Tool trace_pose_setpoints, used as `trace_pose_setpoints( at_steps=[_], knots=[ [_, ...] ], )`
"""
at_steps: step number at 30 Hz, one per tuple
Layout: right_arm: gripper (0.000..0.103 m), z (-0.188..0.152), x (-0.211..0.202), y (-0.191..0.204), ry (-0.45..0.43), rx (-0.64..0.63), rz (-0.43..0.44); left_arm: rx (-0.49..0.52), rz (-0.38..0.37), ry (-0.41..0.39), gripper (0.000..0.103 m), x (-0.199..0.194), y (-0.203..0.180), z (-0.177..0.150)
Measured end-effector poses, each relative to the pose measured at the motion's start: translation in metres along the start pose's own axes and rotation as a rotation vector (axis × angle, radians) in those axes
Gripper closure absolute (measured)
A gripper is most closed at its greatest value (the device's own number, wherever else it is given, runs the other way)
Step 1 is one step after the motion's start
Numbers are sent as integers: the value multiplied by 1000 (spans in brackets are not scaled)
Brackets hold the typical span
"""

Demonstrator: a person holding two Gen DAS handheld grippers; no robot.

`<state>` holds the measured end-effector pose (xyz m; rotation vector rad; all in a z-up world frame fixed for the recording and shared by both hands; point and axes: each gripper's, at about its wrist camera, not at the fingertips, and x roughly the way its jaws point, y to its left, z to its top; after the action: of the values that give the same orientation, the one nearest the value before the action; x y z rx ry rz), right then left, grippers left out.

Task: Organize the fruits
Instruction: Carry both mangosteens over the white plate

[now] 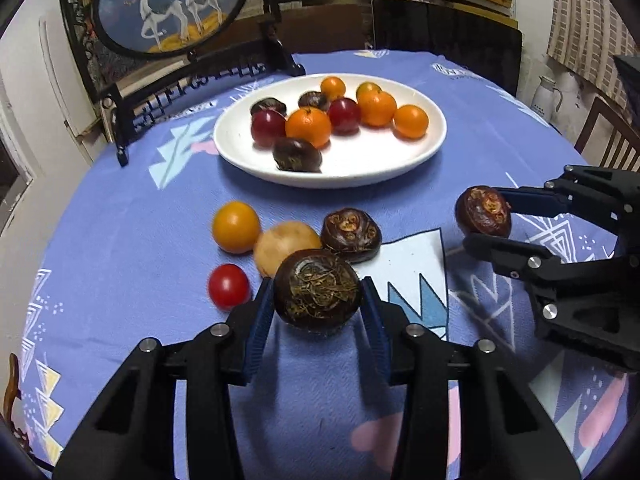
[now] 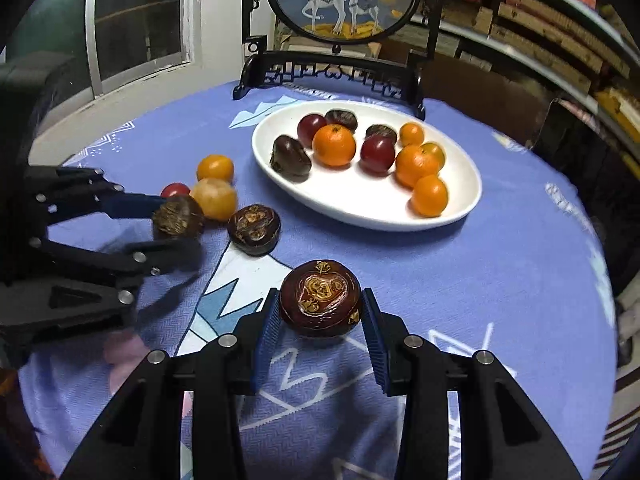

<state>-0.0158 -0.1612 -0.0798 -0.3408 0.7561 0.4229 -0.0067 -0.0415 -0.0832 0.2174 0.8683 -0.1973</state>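
Left tongs (image 1: pixel 318 308): blue pads pressed on both flanks of a dark brown water chestnut (image 1: pixel 318 294), fibrous top facing the camera; gripping it, low over the cloth.
Right tongs (image 2: pixel 320 308): clamped on a second water chestnut (image 2: pixel 320 298), glossy, with tan scar marks on top; in the left wrist view the same fruit (image 1: pixel 483 211) sits between its fingers, clear of the cloth.
Loose fruit by left tongs: third water chestnut (image 1: pixel 351 235) on the cloth, just beyond the held one; pale yellow-tan fruit (image 1: pixel 286 246) touching it on the left; orange-yellow round fruit (image 1: pixel 236 227) beside that; small red tomato (image 1: pixel 229 286) nearest, just left of the left finger.
Plate (image 1: pixel 360 168): white, oval, farther back at table centre, well apart from the loose group.
Plate contents: orange citrus, two dark red round fruits, several dark brown chestnuts, one (image 1: pixel 297 155) near the front rim; exact count of the rear ones unclear.
Table (image 1: pixel 140 220): round, blue-violet cloth with white and pale blue geometric print.
Behind plate: black carved stand holding a round deer panel (image 1: pixel 168 4).
Far right: dark chair back, white jug (image 1: pixel 547 94).
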Motion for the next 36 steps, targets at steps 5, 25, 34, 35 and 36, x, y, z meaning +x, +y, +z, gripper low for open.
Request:
trace_pose_setpoints(
  at_steps=[5,25,34,35,36],
  knots=[
    [62,5,-13,6,-34,-33,-46,-3,14,-18,61,-10,4,3],
    [62,19,-37,-7,-90,-12,-75,-26,51,-105,61,-32,21,36],
    [62,58,-46,-46,-182,72,-79,-27,74,-167,61,-22,33,87],
    [62,67,-44,-53,-197,90,-79,-31,74,-177,61,-18,34,96],
    [62,71,-43,-56,-207,103,-76,-37,73,-184,61,-16,35,103]
  ],
)
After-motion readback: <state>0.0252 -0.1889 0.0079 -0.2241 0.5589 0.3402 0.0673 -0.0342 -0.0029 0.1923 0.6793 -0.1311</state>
